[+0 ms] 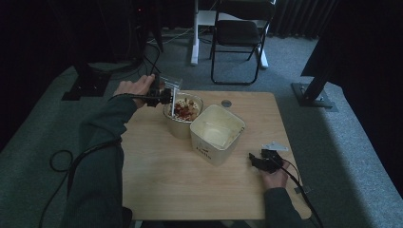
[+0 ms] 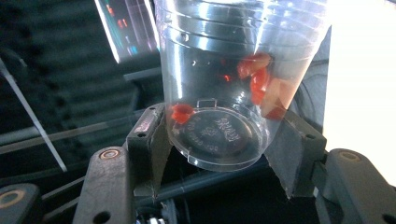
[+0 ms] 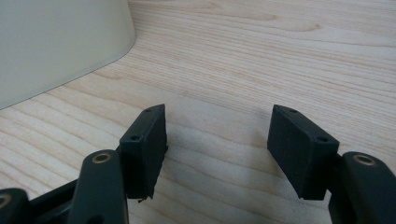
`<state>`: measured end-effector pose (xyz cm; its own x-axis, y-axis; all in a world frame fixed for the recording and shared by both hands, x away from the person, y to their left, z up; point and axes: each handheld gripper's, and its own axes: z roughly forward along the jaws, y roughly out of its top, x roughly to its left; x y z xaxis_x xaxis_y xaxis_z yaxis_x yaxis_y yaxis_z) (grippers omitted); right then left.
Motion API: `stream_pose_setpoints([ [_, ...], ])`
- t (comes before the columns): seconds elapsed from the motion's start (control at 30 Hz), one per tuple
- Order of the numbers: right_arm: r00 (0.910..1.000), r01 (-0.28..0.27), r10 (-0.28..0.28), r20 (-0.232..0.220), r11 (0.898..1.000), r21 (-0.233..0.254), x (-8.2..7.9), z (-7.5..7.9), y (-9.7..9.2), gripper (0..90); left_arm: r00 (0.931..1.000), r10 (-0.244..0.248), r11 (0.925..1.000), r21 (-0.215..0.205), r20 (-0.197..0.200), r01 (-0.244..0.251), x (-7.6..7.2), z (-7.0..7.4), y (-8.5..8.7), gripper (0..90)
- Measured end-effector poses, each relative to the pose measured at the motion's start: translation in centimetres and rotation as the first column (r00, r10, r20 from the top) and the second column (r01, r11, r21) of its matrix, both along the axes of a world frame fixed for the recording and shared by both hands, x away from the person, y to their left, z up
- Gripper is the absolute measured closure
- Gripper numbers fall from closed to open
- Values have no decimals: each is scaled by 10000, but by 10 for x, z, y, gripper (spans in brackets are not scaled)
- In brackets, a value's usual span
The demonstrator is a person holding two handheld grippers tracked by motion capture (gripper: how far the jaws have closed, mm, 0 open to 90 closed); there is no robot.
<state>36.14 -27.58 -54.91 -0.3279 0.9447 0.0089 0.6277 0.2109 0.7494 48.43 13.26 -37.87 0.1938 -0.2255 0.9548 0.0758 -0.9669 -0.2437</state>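
A clear plastic cup point(image 2: 233, 84) sits pinched between the two black jaws of your left gripper point(image 1: 164, 96), tipped over the rim of a clear bowl point(image 1: 183, 115) at the far left of the wooden table point(image 1: 157, 175). In the left gripper view the cup's ribbed wall and embossed base face the camera, and several red pieces point(image 2: 257, 77) cling to its inner wall, with one more lying near the base. The bowl beneath it holds a heap of red and pale bits, and it stands touching the far-left side of a cream square tub point(image 1: 217, 133), which occupies the middle of the table with its mouth open and printed lettering on its near wall. Your left hand point(image 1: 135, 86) grips the tool from the far left edge of the table, the dark sleeve running back toward the near side and a black cable point(image 1: 62, 164) looping over the grey carpet. Your right gripper point(image 1: 253, 159) rests low on the near right part of the table, well apart from the tub; in the right gripper view its jaws stand spread with bare wood grain between them and the tub's curved wall at upper left. A small round grommet point(image 1: 226, 103) marks the far edge of the table, and a black folding chair point(image 1: 240, 35) stands on the carpet beyond.
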Motion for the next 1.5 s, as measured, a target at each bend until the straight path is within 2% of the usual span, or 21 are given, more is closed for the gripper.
stream_pose_setpoints([
  [0.13, 10000, -8, 8, 0, 10000, -1, 0, 0, 0, 372, 9997, -201, 9998, 8, 147, 201, -2, 3, -5, 433],
  [0.17, 10000, -17, 17, 0, 10000, -4, 0, 0, 0, 372, 10000, 24, 10000, -18, 73, -23, 0, 5, -6, 433],
  [0.2, 10000, -15, 15, 1, 10000, -9, 0, 0, 0, 372, 9997, -214, 9998, 1, 149, 214, -2, 7, -8, 433],
  [0.27, 10000, -7, 7, 2, 10000, -5, 0, 0, 0, 372, 9998, 199, 9998, -59, 6, -199, 4, 9, -10, 432],
  [0.3, 10000, 0, 0, 6, 10000, -3, 0, 0, 0, 372, 9998, -207, 9997, -89, 24, 207, 1, 11, -12, 433],
  [0.33, 10000, -4, 4, -3, 10000, 2, 0, 0, 0, 372, 9999, 158, 9998, -87, 24, -158, 4, 10, -12, 432],
  [0.37, 10000, -11, 11, 17, 10000, -8, 0, 0, 0, 372, 9999, -88, 10000, 33, 108, 88, 3, 9, -14, 432],
  [0.43, 10000, -12, 12, 6, 10000, -1, 0, 0, 0, 372, 9999, -11, 9997, -259, 126, 14, 3, 11, -16, 432],
  [0.47, 10000, -11, 11, 6, 10000, 0, 0, 0, 0, 372, 9991, -401, 9990, -186, 169, 404, -1, 12, -19, 433],
  [0.5, 10000, -16, 16, 13, 10000, -6, 0, 0, 0, 372, 9999, -144, 9993, -346, -2, 144, 1, 14, -20, 433],
  [0.57, 10000, -11, 11, 2, 10000, 2, 0, 0, 0, 372, 9997, -163, 9995, -277, -158, 159, 1, 15, -23, 433],
  [0.83, 10000, -15, 15, 1, 10000, 10, 0, 0, 0, 372, 9994, -325, 9995, 6, 111, 325, -1, 13, -22, 433],
  [0.87, 10000, -18, 18, 4, 10000, 7, 0, 0, 0, 372, 9997, -152, 9994, 309, 186, 147, 0, 12, -21, 433],
  [0.9, 10000, -17, 17, 0, 10000, 3, 0, 0, 0, 372, 9990, -404, 9990, 197, 195, 400, -2, 12, -21, 433],
  [0.93, 10000, -15, 15, 0, 10000, 9, 0, 0, 0, 372, 9998, -135, 9999, 100, 176, 133, 0, 13, -20, 433],
  [0.97, 10000, -18, 18, 1, 10000, 3, 0, 0, 0, 372, 9995, -241, 9988, 420, 189, 233, -1, 11, -20, 433],
  [1.13, 10000, -16, 16, 1, 10000, 10, 0, 0, 0, 372, 9998, -186, 9998, -82, 66, 187, 1, 11, -23, 432],
  [1.2, 10000, -17, 17, 3, 10000, 11, 0, 0, 0, 372, 9999, 5, 9979, -650, -148, -15, 3, 14, -23, 431],
  [1.3, 10000, -16, 16, -1, 10000, 18, 0, 0, 0, 372, 9988, 115, 9845, -1740, -467, -194, 5, 17, -22, 429],
  [1.43, 10000, -28, 28, -4, 10000, 5, 0, 0, 0, 372, 9957, -26, 9466, -3212, -927, -275, 4, 17, -22, 428],
  [1.5, 10000, -13, 13, 5, 10000, 11, 0, 0, 0, 372, 9938, -181, 9201, -3909, -1094, -263, 2, 18, -23, 429],
])
